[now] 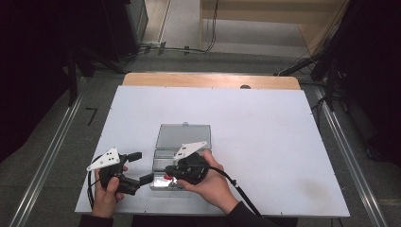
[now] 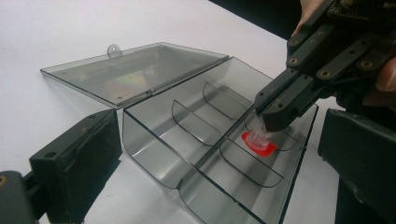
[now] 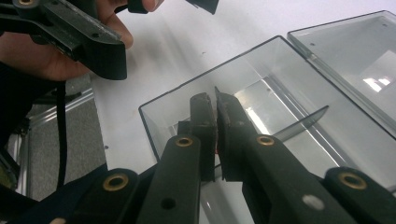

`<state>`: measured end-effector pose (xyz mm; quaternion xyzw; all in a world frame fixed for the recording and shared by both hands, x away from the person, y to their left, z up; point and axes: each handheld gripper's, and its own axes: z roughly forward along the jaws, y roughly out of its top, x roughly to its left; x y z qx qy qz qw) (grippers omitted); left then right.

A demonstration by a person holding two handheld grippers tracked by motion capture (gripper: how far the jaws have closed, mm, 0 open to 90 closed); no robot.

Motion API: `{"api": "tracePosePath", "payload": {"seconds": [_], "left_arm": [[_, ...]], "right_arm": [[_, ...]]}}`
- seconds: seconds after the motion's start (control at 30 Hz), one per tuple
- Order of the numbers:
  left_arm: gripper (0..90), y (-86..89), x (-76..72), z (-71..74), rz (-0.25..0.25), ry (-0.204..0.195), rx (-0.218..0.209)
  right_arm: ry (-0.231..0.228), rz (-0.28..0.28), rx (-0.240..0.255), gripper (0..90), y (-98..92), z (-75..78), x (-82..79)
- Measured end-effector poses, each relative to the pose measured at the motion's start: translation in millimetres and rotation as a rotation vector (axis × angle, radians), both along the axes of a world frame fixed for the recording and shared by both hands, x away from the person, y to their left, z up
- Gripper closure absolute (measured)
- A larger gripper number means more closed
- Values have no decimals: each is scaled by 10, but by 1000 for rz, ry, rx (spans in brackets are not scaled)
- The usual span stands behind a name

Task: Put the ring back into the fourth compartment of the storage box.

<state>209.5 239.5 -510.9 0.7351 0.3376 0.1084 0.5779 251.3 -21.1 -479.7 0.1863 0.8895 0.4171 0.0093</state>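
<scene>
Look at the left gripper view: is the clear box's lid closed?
No, the lid lies flat open behind the clear box.

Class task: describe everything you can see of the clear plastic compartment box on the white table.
The clear, smoke-tinted plastic compartment box lies open on the white table, its hinged lid folded back flat, a small tab on the lid's far edge. Curved dividers split the tray into several compartments. The right hand-held gripper reaches into one, jaws shut on a small clear piece with a red base that rests on the floor there. The left hand-held gripper, jaws open, sits at the box's left end.
</scene>
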Motion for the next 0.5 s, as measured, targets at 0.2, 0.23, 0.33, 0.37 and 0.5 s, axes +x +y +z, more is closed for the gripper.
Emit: {"api": "tracePosePath", "payload": {"seconds": [0.2, 0.23, 0.33, 0.37, 0.5], "left_arm": [[0, 9, -3, 10, 3, -3, 0], [0, 10, -4, 10, 3, -3, 0], [0, 13, 0, 8, 5, 0, 0], [0, 13, 0, 9, 7, 0, -1], [0, 19, 2, 17, 7, 3, 0]], "right_arm": [[-14, 11, -11, 846, 79, -53, -18], [-14, 11, -13, 846, 91, -60, -19], [-12, 13, -17, 846, 125, -86, -19], [-7, 11, -20, 846, 136, -96, -22], [-4, 14, -34, 841, 177, -134, -29]]}}
